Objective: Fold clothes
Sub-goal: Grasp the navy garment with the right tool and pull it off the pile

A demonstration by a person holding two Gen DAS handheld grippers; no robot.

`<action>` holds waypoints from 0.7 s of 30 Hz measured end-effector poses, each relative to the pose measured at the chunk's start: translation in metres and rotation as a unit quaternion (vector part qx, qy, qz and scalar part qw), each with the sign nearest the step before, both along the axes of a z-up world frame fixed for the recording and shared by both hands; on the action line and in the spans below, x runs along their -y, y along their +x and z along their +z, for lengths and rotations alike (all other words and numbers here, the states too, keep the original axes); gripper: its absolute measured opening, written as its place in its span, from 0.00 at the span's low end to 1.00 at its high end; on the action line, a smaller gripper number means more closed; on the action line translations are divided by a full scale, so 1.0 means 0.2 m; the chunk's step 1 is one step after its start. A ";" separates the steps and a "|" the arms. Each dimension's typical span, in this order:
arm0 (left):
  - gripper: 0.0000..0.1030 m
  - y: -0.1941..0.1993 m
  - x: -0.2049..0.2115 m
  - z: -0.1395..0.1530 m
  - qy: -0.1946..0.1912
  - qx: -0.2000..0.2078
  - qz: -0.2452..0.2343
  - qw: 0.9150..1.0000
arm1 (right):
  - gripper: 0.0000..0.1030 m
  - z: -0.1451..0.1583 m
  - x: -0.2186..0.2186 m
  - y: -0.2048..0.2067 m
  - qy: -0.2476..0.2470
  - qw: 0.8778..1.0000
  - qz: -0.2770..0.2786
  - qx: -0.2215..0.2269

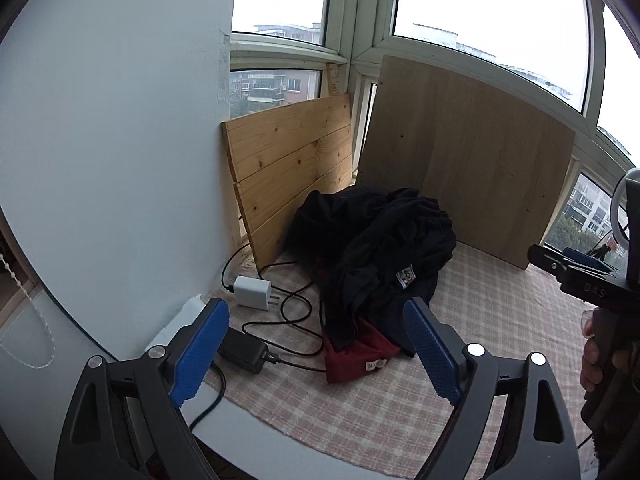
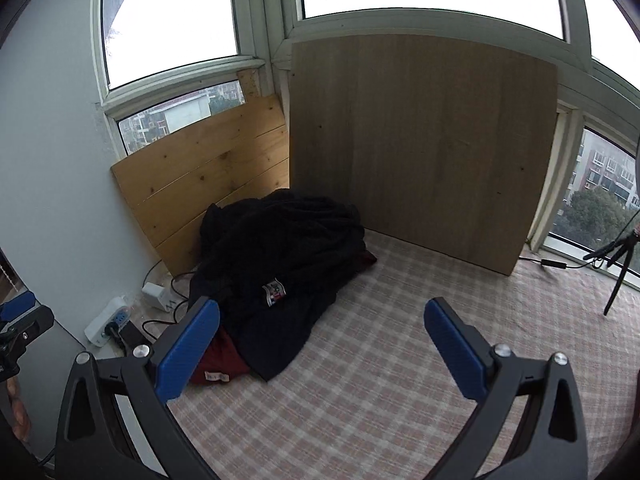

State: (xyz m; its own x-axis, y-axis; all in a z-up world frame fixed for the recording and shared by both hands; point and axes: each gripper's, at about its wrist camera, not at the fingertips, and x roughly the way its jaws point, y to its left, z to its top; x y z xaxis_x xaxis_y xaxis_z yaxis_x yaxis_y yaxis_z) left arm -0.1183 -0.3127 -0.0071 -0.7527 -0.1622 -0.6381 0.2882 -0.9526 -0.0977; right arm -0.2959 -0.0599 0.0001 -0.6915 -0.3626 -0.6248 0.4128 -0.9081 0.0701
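Blue-padded left gripper (image 1: 316, 344) and right gripper (image 2: 322, 344) are held spread and empty, angled downward above the pink checked tablecloth (image 2: 380, 360), where the crumpled black garment pile (image 2: 280, 256) lies heaped.

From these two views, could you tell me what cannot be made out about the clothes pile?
- Red garment: mostly buried under the black clothes in both views; type unknown.
- Number of black garments: folds merge, both views.
- Labels: too small to read.
- Pile's far side: hidden by the pile itself.
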 end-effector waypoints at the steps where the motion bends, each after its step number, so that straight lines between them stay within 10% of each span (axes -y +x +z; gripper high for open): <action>1: 0.85 -0.03 0.04 -0.01 0.002 0.001 -0.002 1.000 | 1.00 -0.02 0.09 -0.05 0.000 1.000 0.000 0.006; 18: 0.87 -0.26 0.28 -0.20 -0.007 0.040 -0.016 0.999 | 0.99 -0.60 1.01 -0.70 0.084 0.987 0.038 0.136; 21: 0.87 -0.28 0.32 -0.22 -0.007 0.046 -0.005 0.999 | 0.48 -0.64 1.00 -0.74 0.075 0.985 0.040 0.147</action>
State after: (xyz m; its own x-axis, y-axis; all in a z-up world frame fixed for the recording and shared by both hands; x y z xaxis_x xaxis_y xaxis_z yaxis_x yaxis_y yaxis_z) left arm -0.1752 -0.3760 -0.0507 -0.6931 -0.1652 -0.7017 0.2860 -0.9565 -0.0573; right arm -0.4436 -0.2590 -0.1285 -0.4455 -0.2971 -0.8446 0.4663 -0.8823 0.0644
